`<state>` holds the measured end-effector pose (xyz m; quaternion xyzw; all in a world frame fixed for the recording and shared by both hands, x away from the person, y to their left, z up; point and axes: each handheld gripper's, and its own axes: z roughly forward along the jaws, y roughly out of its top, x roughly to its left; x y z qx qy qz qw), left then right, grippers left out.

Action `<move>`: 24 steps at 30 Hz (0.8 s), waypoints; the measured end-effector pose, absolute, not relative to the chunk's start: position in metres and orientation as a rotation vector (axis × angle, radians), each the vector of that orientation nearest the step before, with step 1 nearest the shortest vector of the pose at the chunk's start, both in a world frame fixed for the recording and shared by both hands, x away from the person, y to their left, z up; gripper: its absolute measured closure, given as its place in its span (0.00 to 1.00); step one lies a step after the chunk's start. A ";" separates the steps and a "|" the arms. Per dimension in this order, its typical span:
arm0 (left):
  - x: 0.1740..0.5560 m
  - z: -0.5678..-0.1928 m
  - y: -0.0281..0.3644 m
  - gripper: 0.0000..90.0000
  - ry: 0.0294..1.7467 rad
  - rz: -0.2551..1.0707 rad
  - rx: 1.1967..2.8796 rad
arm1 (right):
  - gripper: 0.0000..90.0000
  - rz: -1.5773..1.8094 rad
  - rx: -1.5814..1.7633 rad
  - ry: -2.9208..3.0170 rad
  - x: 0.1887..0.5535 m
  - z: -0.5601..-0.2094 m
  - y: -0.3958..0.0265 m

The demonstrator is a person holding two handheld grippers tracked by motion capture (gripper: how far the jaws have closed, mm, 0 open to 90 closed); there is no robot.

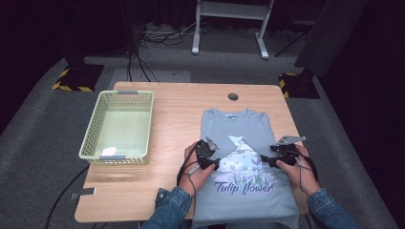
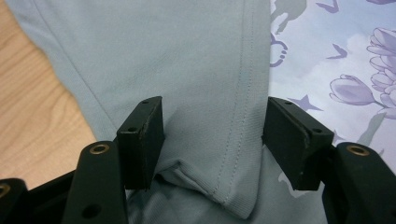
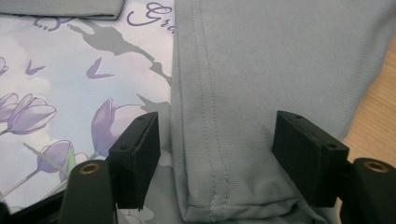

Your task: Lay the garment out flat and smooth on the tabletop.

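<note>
The left gripper (image 2: 212, 140) looks down on a grey-blue shirt (image 2: 177, 60), its two black jaws standing apart with the folded sleeve (image 2: 219, 182) lying between them. The sleeve's stitched hem runs up the middle of the view, and its end bunches slightly against the left jaw, while the right jaw sits just beside the hem. Purple flowers (image 2: 355, 88) of the print show at the right, and the wooden table (image 2: 32, 107) at the left.
</note>
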<state>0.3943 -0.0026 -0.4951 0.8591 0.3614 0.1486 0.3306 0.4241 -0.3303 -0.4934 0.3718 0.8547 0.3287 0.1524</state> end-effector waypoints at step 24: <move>0.362 -0.485 -0.013 0.37 0.900 0.382 2.280 | 0.35 1.075 1.014 2.383 0.380 -0.504 -0.346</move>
